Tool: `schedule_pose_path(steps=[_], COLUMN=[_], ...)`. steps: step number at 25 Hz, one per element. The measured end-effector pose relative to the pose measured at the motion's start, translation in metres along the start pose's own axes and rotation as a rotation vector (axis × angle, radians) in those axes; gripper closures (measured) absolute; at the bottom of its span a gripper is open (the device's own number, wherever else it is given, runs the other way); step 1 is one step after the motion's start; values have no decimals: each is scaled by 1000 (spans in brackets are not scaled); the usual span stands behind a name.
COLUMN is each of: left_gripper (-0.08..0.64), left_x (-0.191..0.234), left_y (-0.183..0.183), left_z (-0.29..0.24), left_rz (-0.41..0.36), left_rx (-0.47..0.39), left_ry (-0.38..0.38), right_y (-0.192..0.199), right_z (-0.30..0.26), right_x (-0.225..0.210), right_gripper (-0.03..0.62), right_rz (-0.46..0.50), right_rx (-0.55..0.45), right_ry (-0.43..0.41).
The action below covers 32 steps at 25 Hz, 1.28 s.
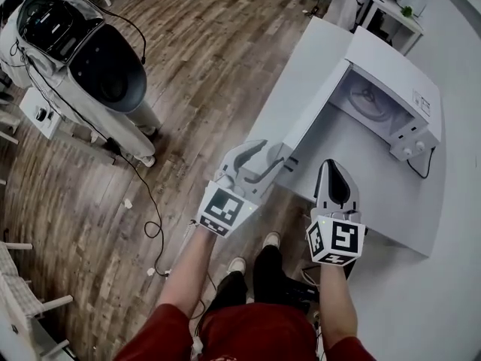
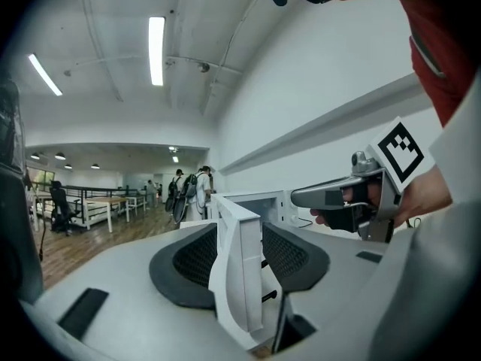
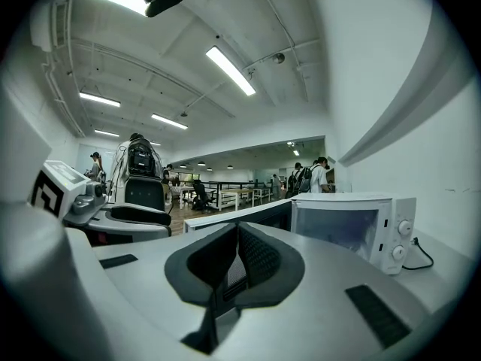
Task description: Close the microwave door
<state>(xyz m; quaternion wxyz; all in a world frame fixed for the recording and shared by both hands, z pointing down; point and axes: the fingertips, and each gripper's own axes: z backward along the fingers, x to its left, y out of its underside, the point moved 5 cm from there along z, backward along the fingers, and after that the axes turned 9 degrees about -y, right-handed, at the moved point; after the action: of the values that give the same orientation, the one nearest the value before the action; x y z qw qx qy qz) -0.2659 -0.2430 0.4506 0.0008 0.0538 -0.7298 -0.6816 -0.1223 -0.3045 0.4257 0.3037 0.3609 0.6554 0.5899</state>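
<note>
The white microwave (image 1: 391, 89) stands on a white table (image 1: 376, 194) with its door (image 1: 316, 107) swung wide open toward me. My left gripper (image 1: 272, 155) sits at the door's free edge. In the left gripper view that edge (image 2: 237, 269) stands between the two pads (image 2: 197, 262), and a gap shows on the right side, so the jaws are open around it. My right gripper (image 1: 334, 173) hovers over the table in front of the oven cavity, its tips together with nothing held. The right gripper view shows the microwave (image 3: 353, 228) ahead and its door (image 3: 240, 213) running off to the left.
A large white and dark machine (image 1: 90, 59) stands on the wooden floor at the left, and cables (image 1: 146, 201) trail from it. A small white desk (image 1: 394, 10) stands beyond the microwave. My feet (image 1: 255, 254) are at the table's near corner. People stand far off in the hall.
</note>
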Motion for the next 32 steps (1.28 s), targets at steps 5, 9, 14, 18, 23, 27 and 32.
schedule_pose_path(steps=[5, 9, 14, 18, 23, 27, 32], left_gripper=[362, 352, 342, 344, 358, 375, 391], left_x=[9, 14, 12, 11, 8, 0, -18], left_y=[16, 26, 34, 37, 36, 35, 33], left_z=[-16, -29, -44, -50, -53, -54, -56], left_rz=[5, 1, -39, -71, -92, -107, -111], left_rx=[18, 60, 100, 113, 125, 135, 128], left_ry=[152, 278, 380, 410, 440, 466, 497], right_y=[9, 17, 27, 33, 37, 38, 35], right_z=[-6, -9, -15, -17, -20, -14, 3], right_x=[-4, -10, -14, -18, -22, -22, -27], right_gripper=[563, 563, 563, 563, 563, 563, 563], right_rz=[11, 17, 30, 28, 16, 11, 12], right_rx=[30, 52, 81, 96, 95, 91, 75], right_ry=[-13, -16, -29, -32, -29, -14, 17])
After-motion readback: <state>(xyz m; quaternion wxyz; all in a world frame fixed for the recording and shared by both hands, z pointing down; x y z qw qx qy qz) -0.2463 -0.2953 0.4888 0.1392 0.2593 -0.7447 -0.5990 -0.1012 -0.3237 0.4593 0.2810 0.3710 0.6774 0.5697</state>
